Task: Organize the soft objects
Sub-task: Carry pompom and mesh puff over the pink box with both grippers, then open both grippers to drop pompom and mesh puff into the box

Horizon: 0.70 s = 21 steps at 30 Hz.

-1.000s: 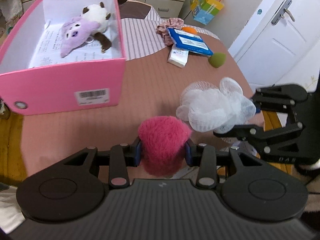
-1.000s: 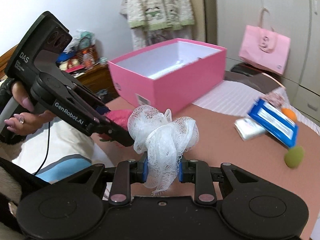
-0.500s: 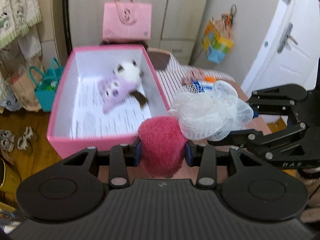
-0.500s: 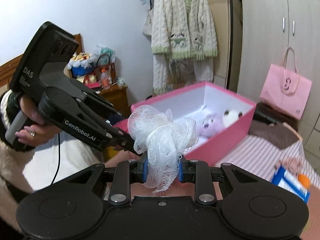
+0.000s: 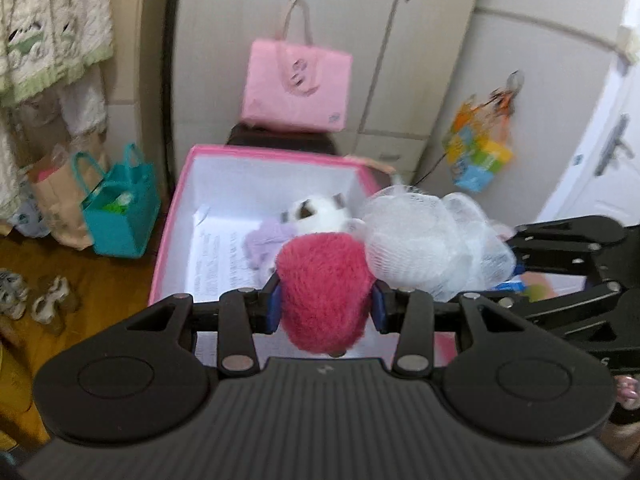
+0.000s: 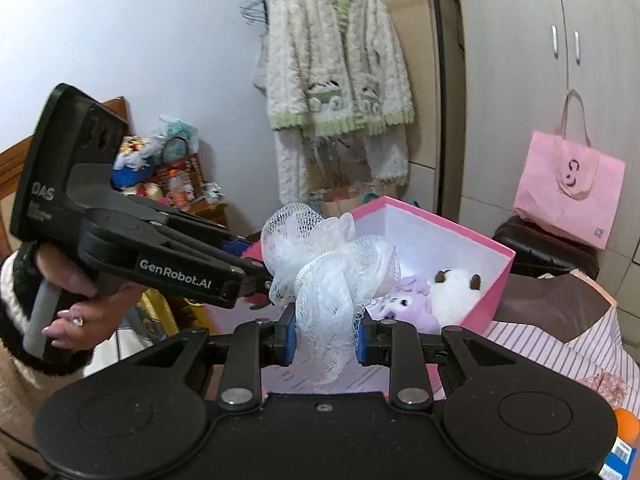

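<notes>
My left gripper [image 5: 325,307] is shut on a fluffy red pom-pom [image 5: 324,288] and holds it over the near edge of the open pink box [image 5: 172,240]. My right gripper [image 6: 326,336] is shut on a white mesh bath sponge [image 6: 328,264], which also shows in the left wrist view [image 5: 432,244], held over the box's right side next to the pom-pom. Inside the box lie a purple plush [image 6: 408,308] and a white-and-brown plush [image 6: 456,288] on printed paper. The left gripper also shows in the right wrist view [image 6: 256,272].
A pink tote bag [image 5: 296,84] stands on a dark stool behind the box. A teal bag [image 5: 120,208] and a paper bag sit on the wooden floor at left. A knitted cardigan [image 6: 340,76] hangs on the wall. A striped cloth [image 6: 560,344] covers the table at right.
Both grippers have lifted off the table with their loads and moved forward over the pink box. The views have tilted up toward the wardrobe.
</notes>
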Available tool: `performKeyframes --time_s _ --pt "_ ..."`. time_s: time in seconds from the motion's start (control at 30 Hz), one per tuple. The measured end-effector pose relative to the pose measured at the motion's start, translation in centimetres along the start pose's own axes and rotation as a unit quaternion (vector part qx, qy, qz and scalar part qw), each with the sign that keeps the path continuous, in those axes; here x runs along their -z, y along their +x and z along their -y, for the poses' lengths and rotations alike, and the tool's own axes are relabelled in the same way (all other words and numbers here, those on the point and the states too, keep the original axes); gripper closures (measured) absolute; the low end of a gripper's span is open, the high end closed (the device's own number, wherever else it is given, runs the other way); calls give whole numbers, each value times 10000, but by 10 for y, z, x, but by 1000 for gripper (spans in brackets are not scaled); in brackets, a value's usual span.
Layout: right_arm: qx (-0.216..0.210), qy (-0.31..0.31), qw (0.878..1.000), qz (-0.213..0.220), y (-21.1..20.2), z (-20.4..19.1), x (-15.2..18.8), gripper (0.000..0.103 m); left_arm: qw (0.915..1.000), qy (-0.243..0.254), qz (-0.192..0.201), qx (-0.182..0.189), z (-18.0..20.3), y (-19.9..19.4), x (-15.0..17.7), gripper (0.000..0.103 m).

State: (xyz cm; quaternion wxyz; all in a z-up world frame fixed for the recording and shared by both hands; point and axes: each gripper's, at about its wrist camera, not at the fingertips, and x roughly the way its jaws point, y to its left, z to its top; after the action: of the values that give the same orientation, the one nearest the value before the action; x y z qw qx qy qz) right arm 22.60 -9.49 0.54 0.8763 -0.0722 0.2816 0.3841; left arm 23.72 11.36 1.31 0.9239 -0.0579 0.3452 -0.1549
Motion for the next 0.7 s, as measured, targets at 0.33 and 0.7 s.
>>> performKeyframes --time_s 0.33,0.7 --pt "344 -384 9945 -909 64 8 6 72 9971 -20 -566 -502 -21 57 -12 62" --pt "588 -901 9869 -1203 83 1 -2 35 9957 -186 -268 -869 -18 52 -3 35"
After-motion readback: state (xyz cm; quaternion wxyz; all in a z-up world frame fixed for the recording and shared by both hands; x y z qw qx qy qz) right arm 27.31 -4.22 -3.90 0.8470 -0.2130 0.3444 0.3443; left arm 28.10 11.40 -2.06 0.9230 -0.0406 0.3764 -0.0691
